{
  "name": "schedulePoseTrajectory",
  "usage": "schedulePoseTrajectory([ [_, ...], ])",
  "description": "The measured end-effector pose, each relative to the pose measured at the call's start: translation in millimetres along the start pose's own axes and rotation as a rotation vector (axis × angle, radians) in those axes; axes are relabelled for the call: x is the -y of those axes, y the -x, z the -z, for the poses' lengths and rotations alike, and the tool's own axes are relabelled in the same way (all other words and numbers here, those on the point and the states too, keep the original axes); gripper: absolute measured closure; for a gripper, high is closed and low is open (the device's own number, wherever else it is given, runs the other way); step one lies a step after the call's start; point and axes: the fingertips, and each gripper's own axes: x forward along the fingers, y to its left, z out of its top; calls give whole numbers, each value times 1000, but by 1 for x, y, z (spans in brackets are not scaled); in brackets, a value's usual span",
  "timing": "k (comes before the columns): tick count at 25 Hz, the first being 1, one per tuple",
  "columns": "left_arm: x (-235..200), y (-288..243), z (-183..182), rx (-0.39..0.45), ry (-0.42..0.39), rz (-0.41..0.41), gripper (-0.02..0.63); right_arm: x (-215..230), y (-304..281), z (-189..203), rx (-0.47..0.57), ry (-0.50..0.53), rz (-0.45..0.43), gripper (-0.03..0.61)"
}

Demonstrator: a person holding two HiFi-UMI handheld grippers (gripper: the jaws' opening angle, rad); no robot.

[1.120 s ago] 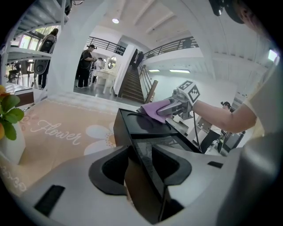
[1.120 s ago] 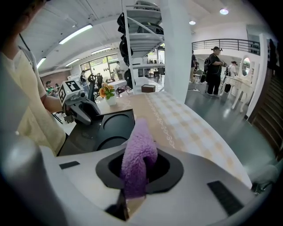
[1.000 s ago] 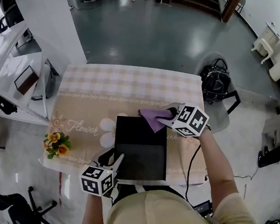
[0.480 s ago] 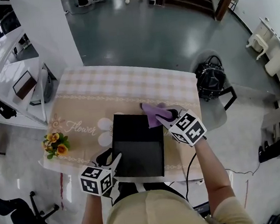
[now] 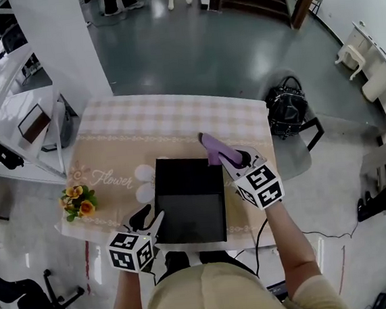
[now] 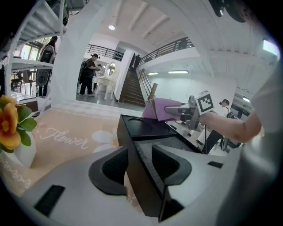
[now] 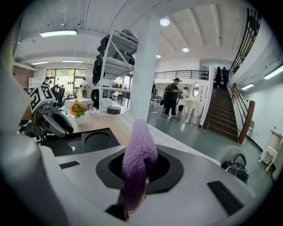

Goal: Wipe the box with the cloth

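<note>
Left gripper (image 5: 152, 220) at lower left of the head view, jaws closed down on the near-left wall of the black box (image 5: 189, 200). In the left gripper view that wall runs straight between the two jaws (image 6: 140, 167), one inside the box, one outside. Right gripper (image 5: 228, 156) right of centre in the head view, jaws pinched on a purple cloth (image 5: 212, 147). The right gripper view shows the fuzzy cloth (image 7: 137, 161) folded and sticking up out of the closed jaws (image 7: 138, 173). Cloth sits at the box's upper right corner in the head view; can't tell if it touches the box. Box is open-topped and lies flat at the near middle of the table (image 5: 162, 119), on a beige tablecloth with a check band and "Flower" script. It has a round recess at its far end (image 6: 137, 127). The box is also at lower left of the right gripper view (image 7: 88, 141). A small vase of orange and yellow flowers (image 5: 78, 200) is at the table's left edge, well apart from the box. A black bag (image 5: 288, 111) sits on a chair off the table's upper right corner. Staircase (image 7: 221, 110) at right of the right gripper view.
</note>
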Motion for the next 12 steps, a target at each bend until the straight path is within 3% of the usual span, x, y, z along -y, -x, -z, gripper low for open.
schedulePoseTrajectory([
  [12,6,8,-22,62,-44,-3,431,2,41,-12,71,-108,33,509],
])
